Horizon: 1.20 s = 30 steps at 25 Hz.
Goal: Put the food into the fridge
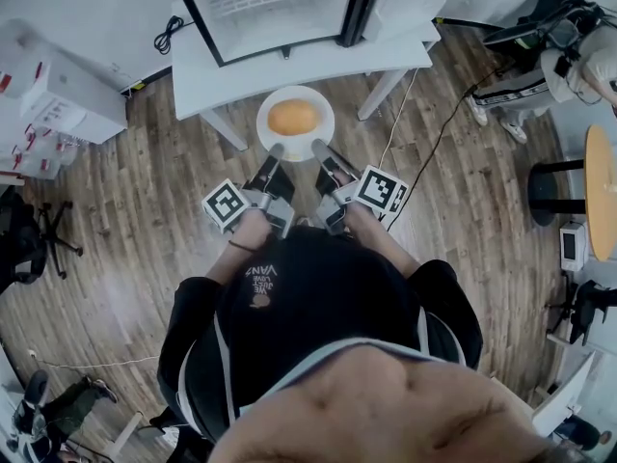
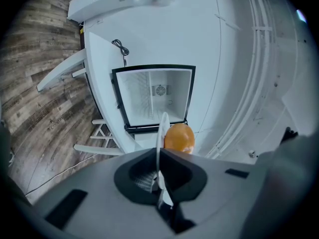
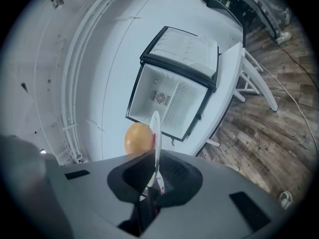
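Left gripper (image 1: pixel 277 150), right gripper (image 1: pixel 319 148) fingers pinch level plate (image 1: pixel 319 103) rim; bun (image 1: pixel 293 118) lies crosswise.

A white tabletop (image 1: pixel 217 77) on slanted white legs (image 1: pixel 224 128) carries an open fridge (image 1: pixel 275 3), which sits toward the back and takes up most of the surface, its door (image 1: pixel 405 3) swung out to the right, leaving a bare strip along the front edge. The table stands on a wood-plank floor (image 1: pixel 125 191). On the same floor are white boxes (image 1: pixel 58 99) stacked at the left, the wheeled base of a black office chair (image 1: pixel 43 234) near them, a dark cable (image 1: pixel 439 148) trailing over the boards at the right, and a round wooden table (image 1: pixel 600 191) at the far right
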Available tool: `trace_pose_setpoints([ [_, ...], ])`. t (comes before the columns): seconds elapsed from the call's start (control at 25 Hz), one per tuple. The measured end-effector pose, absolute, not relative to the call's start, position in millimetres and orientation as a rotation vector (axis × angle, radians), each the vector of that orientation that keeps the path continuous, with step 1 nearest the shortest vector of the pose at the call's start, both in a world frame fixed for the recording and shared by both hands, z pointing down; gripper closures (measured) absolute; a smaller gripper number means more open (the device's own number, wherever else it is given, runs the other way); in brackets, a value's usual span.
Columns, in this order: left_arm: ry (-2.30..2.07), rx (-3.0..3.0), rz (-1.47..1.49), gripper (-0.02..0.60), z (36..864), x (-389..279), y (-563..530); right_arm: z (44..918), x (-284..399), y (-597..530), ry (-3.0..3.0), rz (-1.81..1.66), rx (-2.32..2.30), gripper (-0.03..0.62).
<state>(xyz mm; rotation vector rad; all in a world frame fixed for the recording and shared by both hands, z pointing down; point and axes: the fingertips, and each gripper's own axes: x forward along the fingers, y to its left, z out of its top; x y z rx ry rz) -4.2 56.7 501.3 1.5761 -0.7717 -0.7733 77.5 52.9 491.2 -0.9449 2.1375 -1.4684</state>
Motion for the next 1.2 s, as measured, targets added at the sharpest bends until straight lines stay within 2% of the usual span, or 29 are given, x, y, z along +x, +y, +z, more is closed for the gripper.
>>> trace_pose_setpoints([
  [1.2, -0.697, 1.585, -0.715, 0.558, 494, -39, -85, 482, 43, -83, 2.079, -1.424, -1.035, 0.571],
])
